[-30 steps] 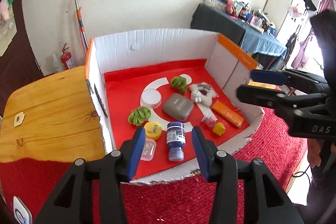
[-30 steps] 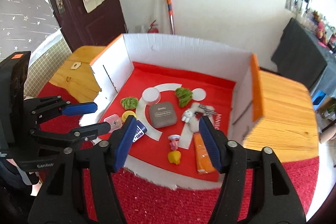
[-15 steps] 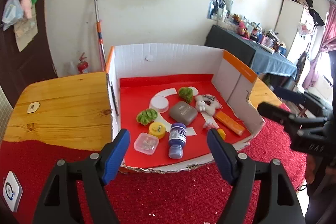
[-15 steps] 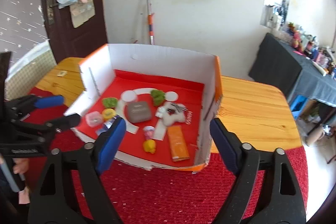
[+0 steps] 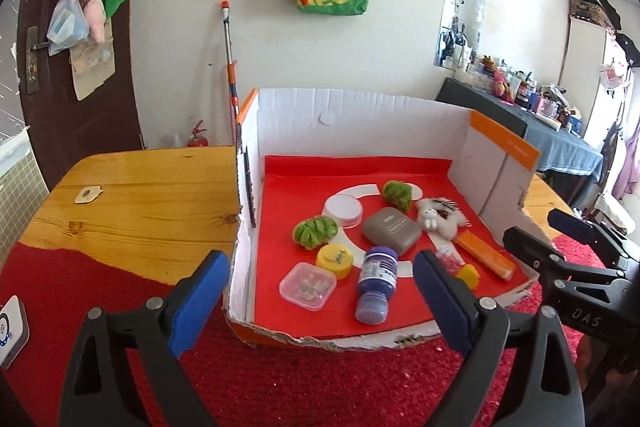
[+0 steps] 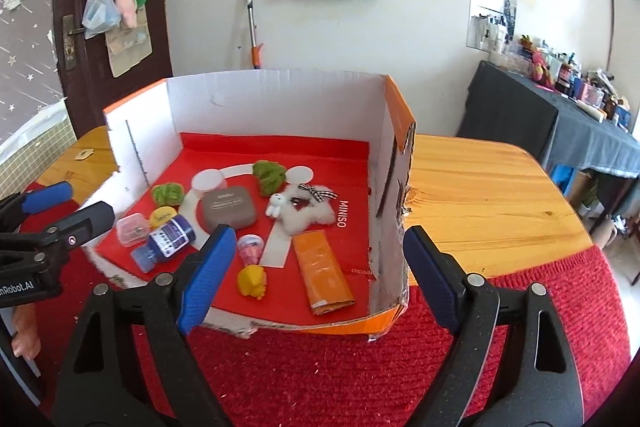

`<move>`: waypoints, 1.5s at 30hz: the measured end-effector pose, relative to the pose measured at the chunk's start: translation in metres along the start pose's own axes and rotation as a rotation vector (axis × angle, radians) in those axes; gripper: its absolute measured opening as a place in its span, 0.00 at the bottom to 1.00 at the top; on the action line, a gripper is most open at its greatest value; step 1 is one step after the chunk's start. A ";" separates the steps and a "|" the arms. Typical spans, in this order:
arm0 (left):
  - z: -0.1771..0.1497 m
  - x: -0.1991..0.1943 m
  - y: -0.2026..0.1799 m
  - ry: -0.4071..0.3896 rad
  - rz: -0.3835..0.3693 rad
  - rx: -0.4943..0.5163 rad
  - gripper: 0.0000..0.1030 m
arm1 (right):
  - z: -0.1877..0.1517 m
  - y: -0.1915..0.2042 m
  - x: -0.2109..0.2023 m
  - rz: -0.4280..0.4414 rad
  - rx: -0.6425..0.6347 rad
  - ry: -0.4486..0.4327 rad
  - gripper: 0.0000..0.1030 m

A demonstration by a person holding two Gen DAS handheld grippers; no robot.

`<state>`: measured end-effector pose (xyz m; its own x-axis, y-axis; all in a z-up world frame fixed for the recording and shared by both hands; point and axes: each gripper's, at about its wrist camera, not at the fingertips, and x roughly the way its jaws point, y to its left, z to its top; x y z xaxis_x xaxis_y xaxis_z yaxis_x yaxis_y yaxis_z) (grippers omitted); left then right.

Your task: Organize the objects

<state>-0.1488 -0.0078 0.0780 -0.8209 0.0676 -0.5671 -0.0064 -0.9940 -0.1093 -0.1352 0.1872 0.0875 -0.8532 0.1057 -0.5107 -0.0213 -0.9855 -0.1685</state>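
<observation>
**Both claws pulled back, spread wide**

Drawn back from the cardboard box (image 5: 360,119) since a second ago, and spread wider.

Left wrist view: left claw (image 5: 320,301) agape, holding nothing, above the red cloth (image 5: 280,379) on the desk (image 5: 132,195). Inside the box, purple bottle (image 5: 376,283) lying beside clear case (image 5: 308,286) and yellow cap (image 5: 335,259).

Right wrist view: right claw (image 6: 316,277) likewise agape and empty, before the box's near edge. Orange packet (image 6: 322,269) flat near the right wall; yellow toy (image 6: 252,281) beside it.

left tool (image 5: 320,301): jaws wide apart, holding nothing | right tool (image 6: 316,271): same
</observation>
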 end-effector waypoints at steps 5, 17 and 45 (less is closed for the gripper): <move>-0.007 0.010 -0.001 0.001 0.025 0.008 0.92 | -0.004 0.002 0.010 -0.018 -0.021 0.011 0.83; -0.012 0.014 -0.004 0.004 0.052 0.017 0.94 | -0.007 0.002 0.018 -0.017 -0.017 0.007 0.87; -0.013 0.015 -0.004 0.004 0.055 0.018 0.95 | -0.008 0.000 0.018 -0.011 -0.017 0.013 0.91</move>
<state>-0.1535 -0.0013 0.0600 -0.8179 0.0130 -0.5752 0.0282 -0.9976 -0.0628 -0.1465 0.1897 0.0716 -0.8462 0.1188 -0.5194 -0.0223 -0.9819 -0.1882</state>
